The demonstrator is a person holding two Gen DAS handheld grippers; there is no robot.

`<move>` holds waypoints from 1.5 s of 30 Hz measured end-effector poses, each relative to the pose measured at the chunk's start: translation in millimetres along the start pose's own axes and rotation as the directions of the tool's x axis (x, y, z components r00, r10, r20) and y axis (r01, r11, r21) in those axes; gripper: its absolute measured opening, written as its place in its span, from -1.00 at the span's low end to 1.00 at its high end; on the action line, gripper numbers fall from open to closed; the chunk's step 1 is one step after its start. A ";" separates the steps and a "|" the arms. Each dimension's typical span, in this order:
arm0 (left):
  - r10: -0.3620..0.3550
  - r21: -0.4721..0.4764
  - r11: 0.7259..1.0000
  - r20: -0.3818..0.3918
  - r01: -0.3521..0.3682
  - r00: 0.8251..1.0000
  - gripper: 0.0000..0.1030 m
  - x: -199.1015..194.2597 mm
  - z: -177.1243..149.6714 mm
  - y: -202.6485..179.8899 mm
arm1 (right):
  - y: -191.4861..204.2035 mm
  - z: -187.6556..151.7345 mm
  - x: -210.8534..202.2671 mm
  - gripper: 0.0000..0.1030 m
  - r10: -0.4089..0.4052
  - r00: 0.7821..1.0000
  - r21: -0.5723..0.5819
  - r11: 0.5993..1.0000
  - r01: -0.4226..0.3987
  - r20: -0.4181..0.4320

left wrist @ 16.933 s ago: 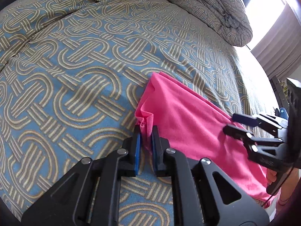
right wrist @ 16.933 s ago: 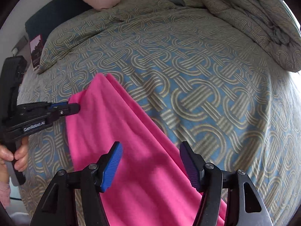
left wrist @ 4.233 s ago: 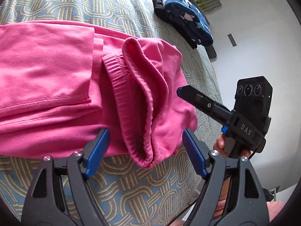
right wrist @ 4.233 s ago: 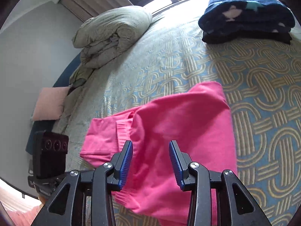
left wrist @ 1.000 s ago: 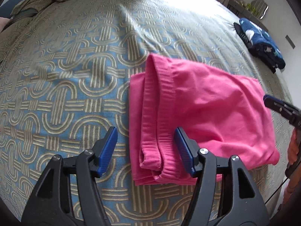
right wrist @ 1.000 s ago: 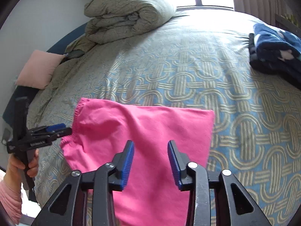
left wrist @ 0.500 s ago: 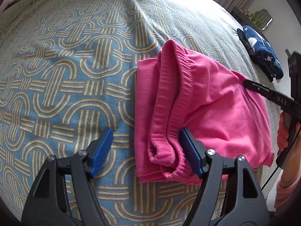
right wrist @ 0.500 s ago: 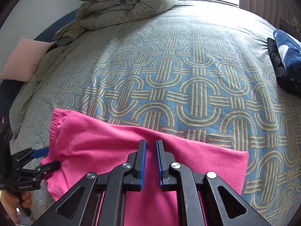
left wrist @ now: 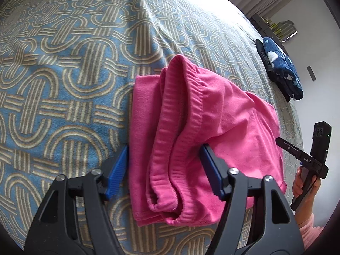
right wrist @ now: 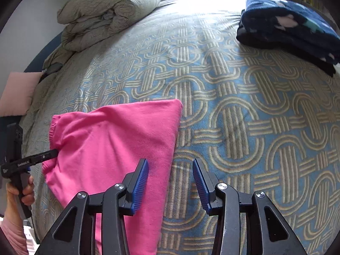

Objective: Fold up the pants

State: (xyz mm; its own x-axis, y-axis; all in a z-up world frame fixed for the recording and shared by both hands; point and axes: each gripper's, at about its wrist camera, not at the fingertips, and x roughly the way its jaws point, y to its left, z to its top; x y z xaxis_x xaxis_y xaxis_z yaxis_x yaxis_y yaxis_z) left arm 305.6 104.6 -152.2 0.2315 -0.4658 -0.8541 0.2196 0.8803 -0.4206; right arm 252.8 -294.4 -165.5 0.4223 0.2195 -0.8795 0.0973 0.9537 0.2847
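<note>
Pants point(left wrist: 212, 127): pink, folded into a thick bundle, lying on the bed point(left wrist: 63, 85) near its front edge, ribbed waistband uppermost and bunched along the bundle's left side as your left camera sees it. Bed cover: blue with a tan interlocking-ring pattern. Left claw point(left wrist: 164, 170): you hold it over the near end of the bundle, and its jaws, which have just been closing a little, stand apart with the waistband roll between the blue pads; the left pad sits just beside the bundle's outer edge and the right pad lies against the cloth, but no squeeze shows in the fabric. Right claw point(right wrist: 170, 180): its jaws have just been opening and now stand apart, straddling the right edge of the pants, one pad over pink cloth and the other over bare cover, nothing pinched between them. In the left view the right claw shows at the right edge of the bed, in your hand point(left wrist: 301, 187), apart from the cloth; in the right view the left claw's tip reaches into the waistband end. Dark blue patterned clothes point(right wrist: 286, 21): folded stack, far right corner of the bed, well apart from the pants. Grey-green duvet point(right wrist: 106, 12): rolled, at the far left corner. Pink pillow point(right wrist: 19, 93): at the left edge.
</note>
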 end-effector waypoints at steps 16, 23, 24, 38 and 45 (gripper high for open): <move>-0.044 0.027 0.999 -0.015 0.045 0.999 0.21 4.0 3.7 10.4 | -3.6 -5.5 6.8 0.20 0.207 0.977 0.069 0.977 -0.203 -0.057; 0.012 0.100 0.995 0.023 -0.015 1.000 0.02 7.0 5.0 -6.4 | 5.7 2.5 20.1 0.19 0.264 0.963 0.060 0.964 -0.261 -0.049; 0.015 0.104 0.994 0.027 -0.017 1.000 -0.02 6.1 4.4 -7.7 | 7.7 3.7 21.0 0.14 0.255 0.966 0.059 0.966 -0.252 -0.046; 0.097 0.167 0.979 0.106 -0.114 0.990 -0.52 -21.2 -1.4 -44.4 | 39.9 0.3 -34.5 -0.75 0.199 0.978 -0.037 0.980 -0.198 0.056; 0.071 0.242 0.965 0.145 -0.105 0.987 -0.53 -46.1 -11.6 -86.7 | 32.2 -9.3 -77.0 -0.75 0.206 0.969 -0.050 0.978 -0.201 0.134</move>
State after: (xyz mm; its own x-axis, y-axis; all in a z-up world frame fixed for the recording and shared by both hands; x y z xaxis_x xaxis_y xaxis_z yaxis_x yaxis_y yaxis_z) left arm 264.9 50.7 -79.9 0.3814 -0.4099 -0.8286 0.4164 0.8764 -0.2418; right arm 215.1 -278.7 -92.2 0.5502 0.3814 -0.7429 -0.0346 0.8993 0.4360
